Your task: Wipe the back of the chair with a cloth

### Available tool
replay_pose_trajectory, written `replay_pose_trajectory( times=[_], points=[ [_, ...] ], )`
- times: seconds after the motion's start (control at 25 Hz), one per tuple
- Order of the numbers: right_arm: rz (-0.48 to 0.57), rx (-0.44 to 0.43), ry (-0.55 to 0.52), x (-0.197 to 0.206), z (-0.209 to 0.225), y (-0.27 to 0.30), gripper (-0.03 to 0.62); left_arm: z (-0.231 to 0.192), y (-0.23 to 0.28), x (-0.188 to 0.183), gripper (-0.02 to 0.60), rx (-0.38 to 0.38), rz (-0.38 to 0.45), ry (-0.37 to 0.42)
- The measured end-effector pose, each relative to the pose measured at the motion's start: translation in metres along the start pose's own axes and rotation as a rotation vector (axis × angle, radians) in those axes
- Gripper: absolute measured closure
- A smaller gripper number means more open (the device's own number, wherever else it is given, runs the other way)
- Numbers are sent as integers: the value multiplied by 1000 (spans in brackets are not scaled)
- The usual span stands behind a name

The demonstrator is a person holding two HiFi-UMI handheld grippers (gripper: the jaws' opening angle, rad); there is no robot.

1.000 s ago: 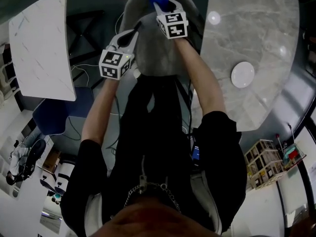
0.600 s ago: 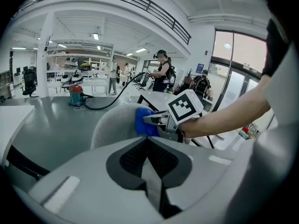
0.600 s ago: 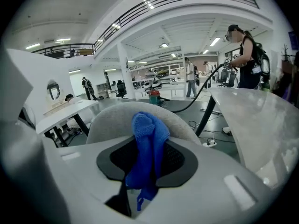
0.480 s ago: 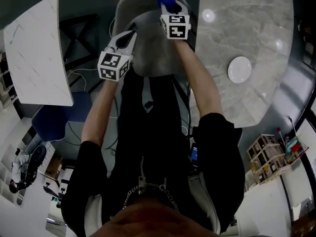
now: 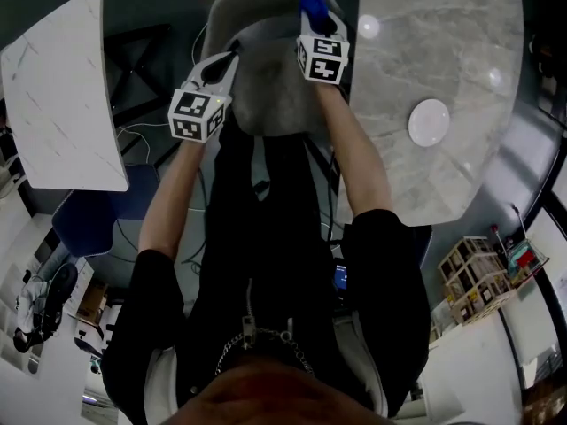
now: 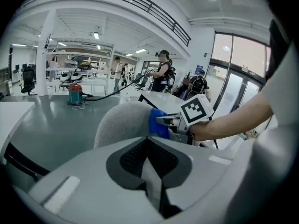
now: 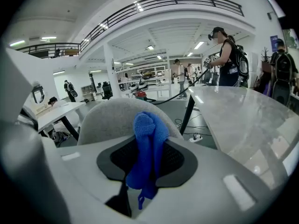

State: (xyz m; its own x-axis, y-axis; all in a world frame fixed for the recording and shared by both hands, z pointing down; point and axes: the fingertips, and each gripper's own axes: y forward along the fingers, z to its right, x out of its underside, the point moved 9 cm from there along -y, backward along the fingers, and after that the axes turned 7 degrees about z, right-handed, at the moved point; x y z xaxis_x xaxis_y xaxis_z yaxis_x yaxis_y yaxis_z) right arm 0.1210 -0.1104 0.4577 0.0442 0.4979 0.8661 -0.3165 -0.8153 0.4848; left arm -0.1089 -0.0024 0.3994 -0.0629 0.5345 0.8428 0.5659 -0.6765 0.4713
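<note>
One cloth (image 7: 148,129) pinched by right gripper (image 7: 148,171) touches chair back (image 7: 110,118); left gripper (image 6: 150,162) pressed together.

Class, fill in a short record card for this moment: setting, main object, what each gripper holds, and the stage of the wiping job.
Setting: large indoor hall, other people in the background
Main object: grey fabric-covered chair with a rounded back
Right gripper: jaws shut on a bunched blue cloth, which is pressed against the right end of the chair back's top edge
Left gripper: jaws together, nothing between them, at the chair's left side
Nearby: grey marble table beside the chair
Stage: wiping appears under way
</note>
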Motion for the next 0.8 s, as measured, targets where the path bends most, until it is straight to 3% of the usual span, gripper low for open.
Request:
replay_pose_trajectory(
  times=[0.16, 0.52, 0.68, 0.8],
  points=[
    [1, -114, -39, 11, -28, -4, 479, -8, -8, 8, 571, -27, -10, -3],
    [-80, -553, -238, 40, -142, 9, 479, -33, -43, 33, 571, -113, -21, -52],
    [-112, -697, -310, 51, -181, 22, 479, -46, -61, 44, 571, -152, -27, -78],
    [-139, -752, -344, 58, -197, 35, 479, -51, -72, 50, 571, -173, -34, -89]
  ],
)
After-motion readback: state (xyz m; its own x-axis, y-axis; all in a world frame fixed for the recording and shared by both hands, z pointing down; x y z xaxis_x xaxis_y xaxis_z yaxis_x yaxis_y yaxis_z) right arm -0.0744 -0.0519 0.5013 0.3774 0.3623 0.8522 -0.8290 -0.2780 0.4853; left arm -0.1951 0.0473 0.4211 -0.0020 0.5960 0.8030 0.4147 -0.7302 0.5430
